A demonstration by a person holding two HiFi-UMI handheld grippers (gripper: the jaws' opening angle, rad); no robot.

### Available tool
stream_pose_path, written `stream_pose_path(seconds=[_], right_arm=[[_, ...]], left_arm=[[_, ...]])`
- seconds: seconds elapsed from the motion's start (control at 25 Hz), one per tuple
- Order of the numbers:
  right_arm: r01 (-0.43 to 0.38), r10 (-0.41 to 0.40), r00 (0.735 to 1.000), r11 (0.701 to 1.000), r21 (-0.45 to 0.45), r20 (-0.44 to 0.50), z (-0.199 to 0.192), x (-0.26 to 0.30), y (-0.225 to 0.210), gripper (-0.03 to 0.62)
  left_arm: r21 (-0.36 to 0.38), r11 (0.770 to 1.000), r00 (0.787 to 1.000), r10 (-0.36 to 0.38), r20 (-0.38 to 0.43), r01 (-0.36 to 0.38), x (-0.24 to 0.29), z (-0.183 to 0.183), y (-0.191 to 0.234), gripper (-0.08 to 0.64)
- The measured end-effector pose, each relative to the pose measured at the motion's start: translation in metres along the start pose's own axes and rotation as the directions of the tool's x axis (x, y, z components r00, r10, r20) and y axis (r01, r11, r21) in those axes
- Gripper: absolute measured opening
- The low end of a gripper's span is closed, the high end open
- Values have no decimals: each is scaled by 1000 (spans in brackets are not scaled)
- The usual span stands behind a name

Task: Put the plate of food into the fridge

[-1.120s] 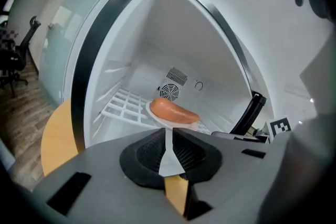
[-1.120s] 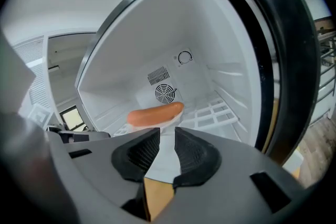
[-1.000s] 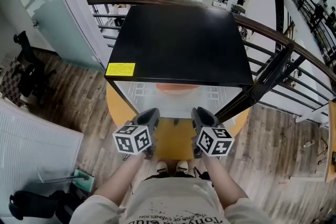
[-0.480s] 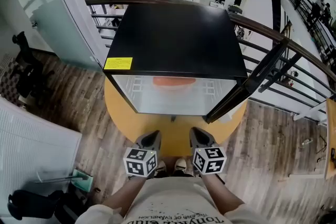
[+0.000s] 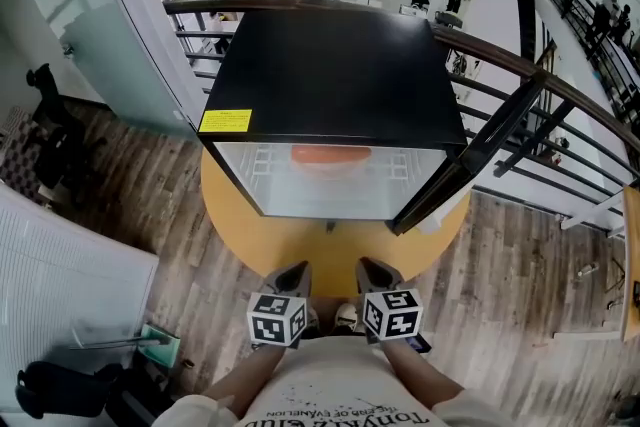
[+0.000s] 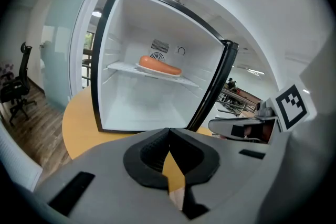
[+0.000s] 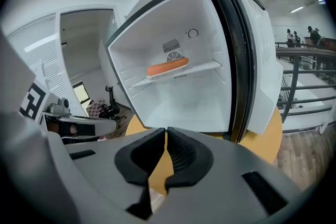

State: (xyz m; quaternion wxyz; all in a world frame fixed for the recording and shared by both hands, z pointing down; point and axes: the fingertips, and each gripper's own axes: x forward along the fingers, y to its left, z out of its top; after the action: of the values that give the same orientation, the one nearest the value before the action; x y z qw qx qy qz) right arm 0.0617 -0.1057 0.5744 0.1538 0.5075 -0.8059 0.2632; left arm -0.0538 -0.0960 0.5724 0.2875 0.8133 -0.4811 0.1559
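Note:
The small black-topped fridge [image 5: 340,75] stands on a round yellow table [image 5: 245,225] with its door [image 5: 450,177] swung open to the right. Inside, on the upper shelf, a white plate with a reddish sausage [image 5: 330,155] rests; the same plate [image 6: 159,66] shows in the left gripper view, and the plate [image 7: 167,67] again in the right gripper view. My left gripper [image 5: 293,272] and right gripper [image 5: 372,267] are held side by side close to the person's body, well back from the fridge. Both are shut with nothing between the pads.
A dark metal railing [image 5: 530,85] runs behind and to the right of the fridge. An office chair [image 5: 50,100] stands at far left, a white slatted panel [image 5: 60,265] at lower left. Wooden floor [image 5: 520,295] surrounds the table. The person's shoes [image 5: 346,317] sit just below the grippers.
Both grippers have drawn back from the fridge opening toward the person's body. The plate stays on the shelf and the door stays open.

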Motion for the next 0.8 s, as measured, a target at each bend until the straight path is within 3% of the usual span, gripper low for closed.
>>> stream_pose_path(seconds=[0.8], right_arm=[[-30, 28, 999, 999, -28, -43, -5, -1, 5, 26]], left_arm=[[9, 1000, 1000, 4, -4, -4, -4, -4, -7, 25]])
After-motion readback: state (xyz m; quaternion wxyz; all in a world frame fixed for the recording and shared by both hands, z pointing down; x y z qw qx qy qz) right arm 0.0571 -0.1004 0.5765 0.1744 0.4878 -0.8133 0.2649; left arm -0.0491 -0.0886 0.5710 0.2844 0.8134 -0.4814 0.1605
